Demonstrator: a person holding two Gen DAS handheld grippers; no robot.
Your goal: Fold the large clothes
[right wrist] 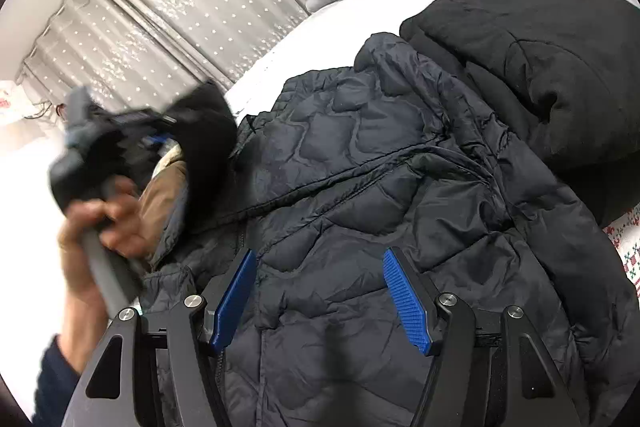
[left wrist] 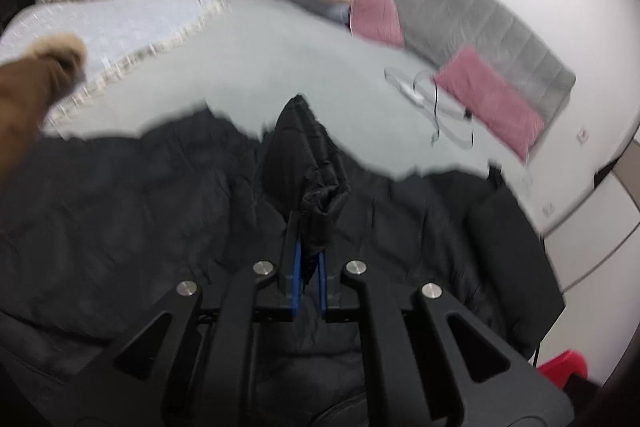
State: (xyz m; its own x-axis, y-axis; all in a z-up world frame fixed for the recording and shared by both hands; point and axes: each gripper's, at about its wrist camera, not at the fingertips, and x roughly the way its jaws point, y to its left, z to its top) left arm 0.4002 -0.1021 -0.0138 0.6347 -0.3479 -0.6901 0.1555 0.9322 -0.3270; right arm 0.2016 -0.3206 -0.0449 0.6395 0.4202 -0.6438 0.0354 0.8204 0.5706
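Observation:
A dark quilted puffer jacket [right wrist: 360, 167] lies spread on the bed [left wrist: 260, 47]; in the left wrist view it fills the lower half [left wrist: 120, 195]. My left gripper [left wrist: 310, 223] is shut on the jacket's sleeve end [left wrist: 300, 155], which stands up bunched between the blue pads. In the right wrist view that gripper [right wrist: 156, 141] appears blurred at the left, held by a hand [right wrist: 116, 223], with black fabric hanging from it. My right gripper [right wrist: 320, 255] hovers open over the jacket's front, nothing between its fingers.
A second black coat [right wrist: 540, 67] lies heaped at the jacket's far right. Pink pillows [left wrist: 376, 7] and a cable [left wrist: 436, 99] lie near the grey headboard. A brown garment [left wrist: 36, 83] sits at the left, a red object [left wrist: 564, 367] beside the bed, a curtain [right wrist: 180, 7] behind.

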